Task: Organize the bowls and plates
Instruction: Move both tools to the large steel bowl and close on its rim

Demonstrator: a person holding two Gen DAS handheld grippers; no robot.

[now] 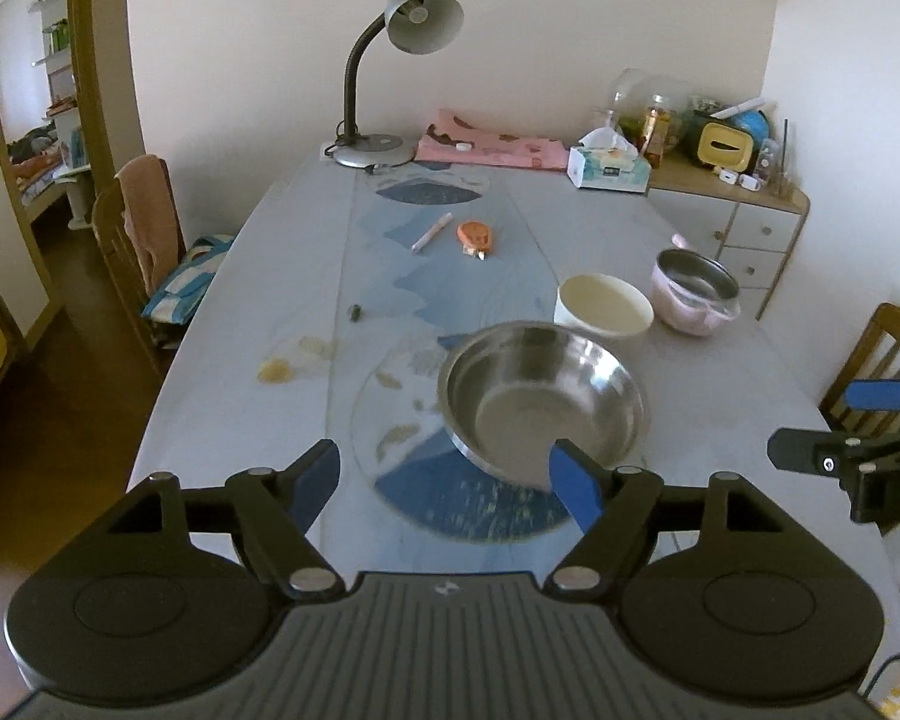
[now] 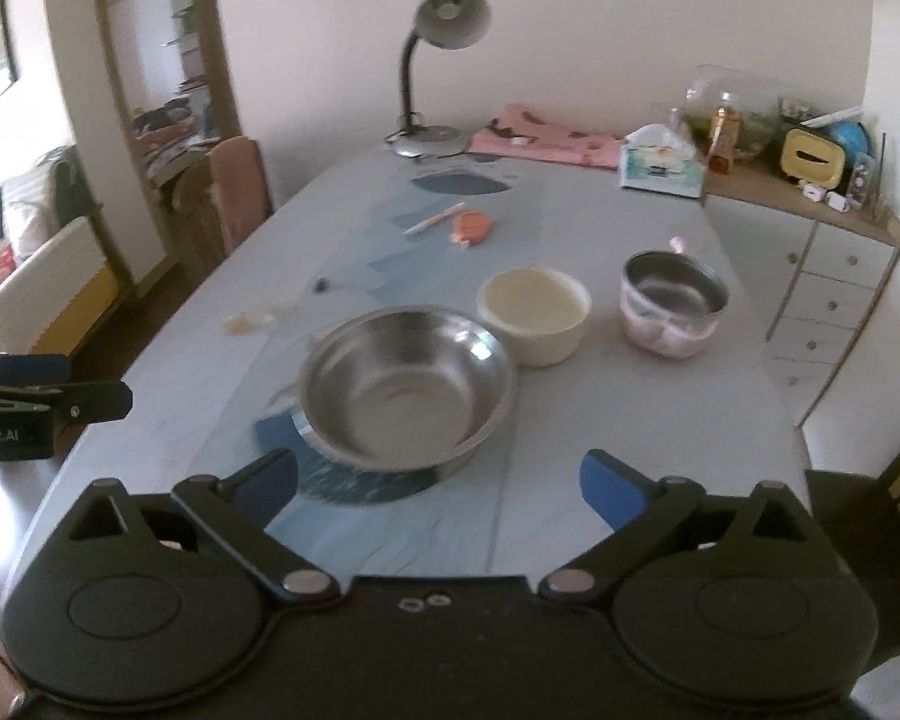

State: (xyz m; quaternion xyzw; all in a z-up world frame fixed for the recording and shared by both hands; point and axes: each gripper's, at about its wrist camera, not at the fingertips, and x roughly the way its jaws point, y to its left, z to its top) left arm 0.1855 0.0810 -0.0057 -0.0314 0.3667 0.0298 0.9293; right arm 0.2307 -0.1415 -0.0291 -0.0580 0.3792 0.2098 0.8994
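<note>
The left gripper (image 1: 447,483) has its blue-padded fingers (image 1: 576,489) spread with nothing between them; the near rim of the steel bowl (image 1: 543,399) shows just beyond its right-hand pad, but no contact is visible. The right gripper (image 2: 441,483) is spread wider still, also empty, its fingers (image 2: 609,489) hanging above the counter (image 2: 630,420) just short of the same bowl. Each tool appears at the edge of the other's view, so they flank the bowl from either side.

The steel bowl sits on a clear glass plate (image 1: 390,438), which lies flat on the patterned cloth near the counter's front edge. Just behind it stands a cream bowl (image 2: 534,315), and beside that, to the right, a pink bowl with a steel liner (image 2: 672,300). A pen (image 1: 431,232) and an orange item lie further back, well apart from the dishes, with a desk lamp (image 1: 390,60) at the far end.

The bowls are not yet nested, so the sensible next step is probably to gather a smaller bowl into the steel one. To do that well, one finger should go inside the rim and one outside, pinching the wall firmly; the bowl should be lifted clear before crossing over, then lowered centred so it does not knock the steel bowl along the smooth glass.
</note>
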